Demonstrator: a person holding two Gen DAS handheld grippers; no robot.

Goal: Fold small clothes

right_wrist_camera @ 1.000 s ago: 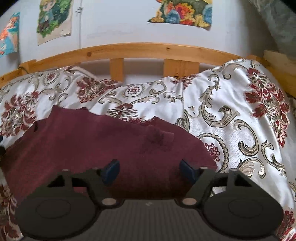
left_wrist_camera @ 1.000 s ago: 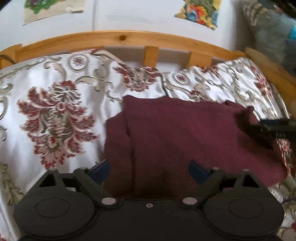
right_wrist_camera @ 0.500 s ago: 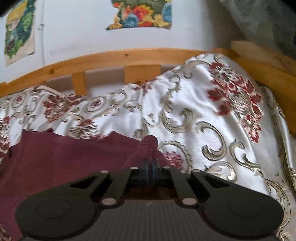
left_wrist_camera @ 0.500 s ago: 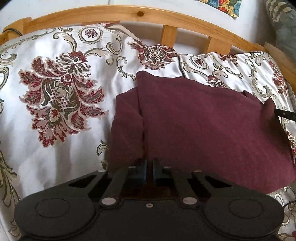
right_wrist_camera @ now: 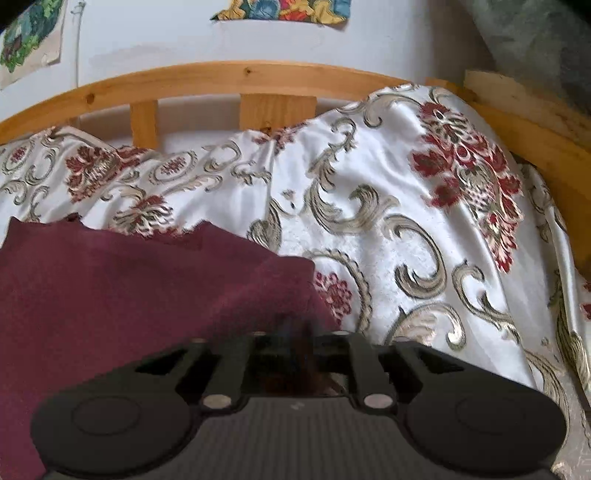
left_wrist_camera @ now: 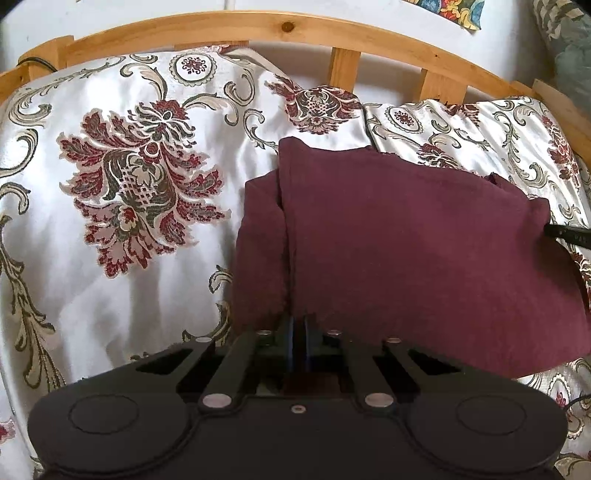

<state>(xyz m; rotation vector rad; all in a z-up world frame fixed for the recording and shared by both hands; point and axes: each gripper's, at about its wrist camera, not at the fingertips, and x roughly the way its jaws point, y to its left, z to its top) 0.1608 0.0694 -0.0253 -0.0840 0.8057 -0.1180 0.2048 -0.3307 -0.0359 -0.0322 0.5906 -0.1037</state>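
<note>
Both claws, wide before, now pinch the maroon garment [left_wrist_camera: 406, 251]; right claw [right_wrist_camera: 297, 332] opening.

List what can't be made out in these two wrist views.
- Right gripper: jaws opening, tips motion-blurred in the right wrist view; grip on the maroon garment unclear.
- One garment corner: cut off by the left wrist view's right edge.
- Wall poster: cropped by the right wrist view's top edge.
</note>
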